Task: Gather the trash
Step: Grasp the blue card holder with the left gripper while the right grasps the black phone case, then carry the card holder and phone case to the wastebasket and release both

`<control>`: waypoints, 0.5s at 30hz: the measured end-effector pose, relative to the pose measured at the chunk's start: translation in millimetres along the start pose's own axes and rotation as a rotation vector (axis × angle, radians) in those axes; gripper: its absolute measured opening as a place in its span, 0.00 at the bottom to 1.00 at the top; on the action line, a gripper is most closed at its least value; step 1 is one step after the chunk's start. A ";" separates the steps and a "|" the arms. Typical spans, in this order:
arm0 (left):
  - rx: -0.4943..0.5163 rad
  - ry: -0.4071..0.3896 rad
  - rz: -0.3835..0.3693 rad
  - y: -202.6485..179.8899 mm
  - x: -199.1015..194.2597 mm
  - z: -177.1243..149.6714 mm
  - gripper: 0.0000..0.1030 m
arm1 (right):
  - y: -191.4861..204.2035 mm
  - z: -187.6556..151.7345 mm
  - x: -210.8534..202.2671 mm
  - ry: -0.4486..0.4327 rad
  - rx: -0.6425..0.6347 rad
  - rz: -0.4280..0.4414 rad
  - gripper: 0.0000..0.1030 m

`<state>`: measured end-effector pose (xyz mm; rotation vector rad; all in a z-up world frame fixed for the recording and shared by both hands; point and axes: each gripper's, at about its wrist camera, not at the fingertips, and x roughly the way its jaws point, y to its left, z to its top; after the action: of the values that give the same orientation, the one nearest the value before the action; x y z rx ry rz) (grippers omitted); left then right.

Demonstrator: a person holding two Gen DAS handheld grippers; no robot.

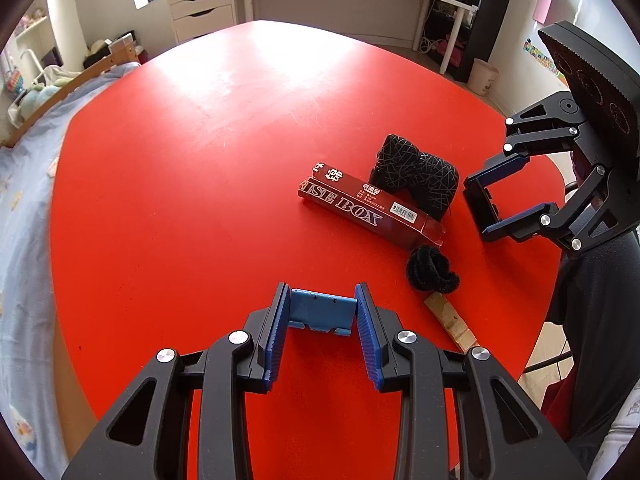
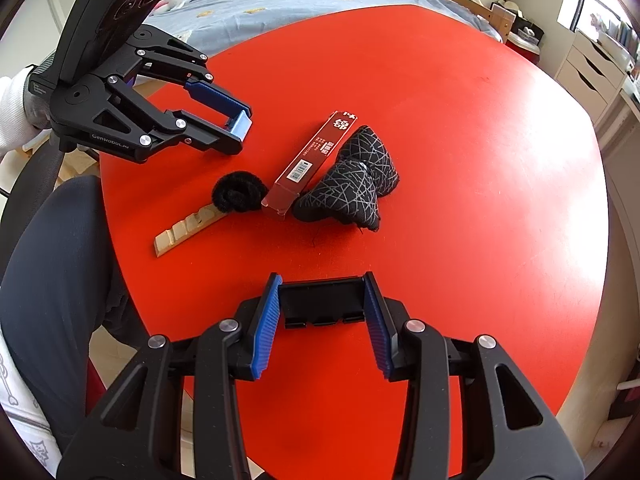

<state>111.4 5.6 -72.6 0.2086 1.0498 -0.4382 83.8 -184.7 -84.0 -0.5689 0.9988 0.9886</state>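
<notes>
On the red table [image 1: 200, 160] lie a dark red carton [image 1: 360, 208] [image 2: 316, 160], a black line-patterned cloth pouch [image 1: 416, 176] [image 2: 352, 184], a black fuzzy hair tie [image 1: 430, 270] [image 2: 240, 192] and a notched wooden strip [image 1: 450, 322] [image 2: 188, 228]. My left gripper [image 1: 322, 296] [image 2: 242, 128] is shut on a small blue plastic piece [image 1: 320, 310], just left of the hair tie. Right of the pouch, my right gripper [image 2: 322, 284] [image 1: 478, 210] is shut on a small black plastic piece [image 2: 322, 300].
A bed with a pale blue sheet [image 1: 24, 208] runs along the table's left side. White drawers [image 1: 200, 4], a white desk and a cream waste bin [image 1: 482, 76] stand beyond the far edge. A person's dark-trousered leg [image 2: 52, 280] is at the near edge.
</notes>
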 end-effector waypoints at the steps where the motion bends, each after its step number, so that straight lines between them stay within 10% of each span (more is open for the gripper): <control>1: -0.011 -0.005 0.003 0.2 -2.9 -0.2 0.31 | 0.6 -0.9 -1.7 -0.003 0.004 -0.004 0.39; 15: -0.111 -0.094 0.023 -39.2 -59.2 -11.1 0.31 | 23.4 -10.9 -71.5 -0.124 0.109 -0.082 0.39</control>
<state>60.1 -10.7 -24.8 0.1001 0.9753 -0.3646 45.1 -212.2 -24.6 -0.4496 0.9061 0.8802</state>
